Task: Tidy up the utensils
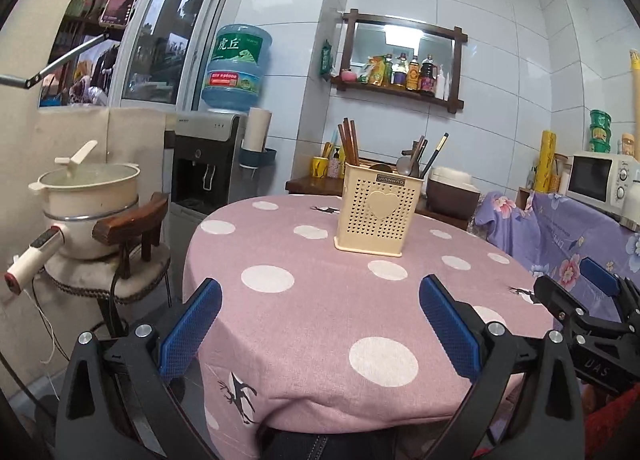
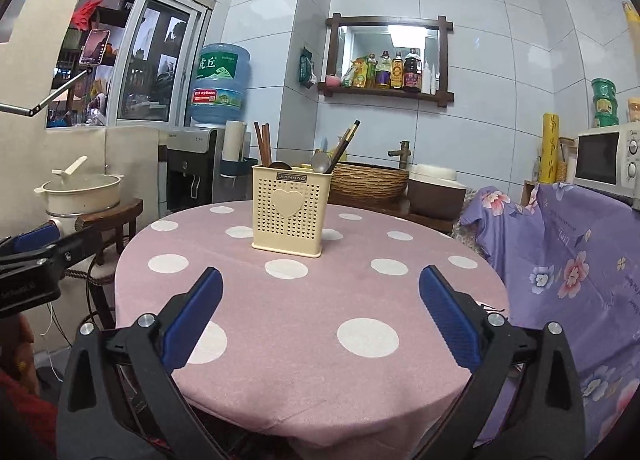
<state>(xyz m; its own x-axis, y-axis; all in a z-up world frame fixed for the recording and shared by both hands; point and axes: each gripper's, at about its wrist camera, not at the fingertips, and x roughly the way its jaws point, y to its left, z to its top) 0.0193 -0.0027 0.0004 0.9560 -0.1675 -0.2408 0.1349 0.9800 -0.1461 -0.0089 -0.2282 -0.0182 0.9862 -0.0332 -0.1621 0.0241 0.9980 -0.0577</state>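
Nothing loose lies on the round table (image 2: 304, 340), so the sorting looks done or not begun. Near its far side stands the cream holder (image 2: 289, 209), with chopsticks (image 2: 263, 144) and spoons (image 2: 320, 160) upright inside. Both the left gripper (image 1: 320, 324) and right gripper (image 2: 320, 316) hang near the table's front edge, jaws wide apart, empty.

Your left gripper (image 1: 320, 324) and right gripper (image 2: 320, 316) hover level, side by side, both pointing forward, jaws spread wide with nothing between them.
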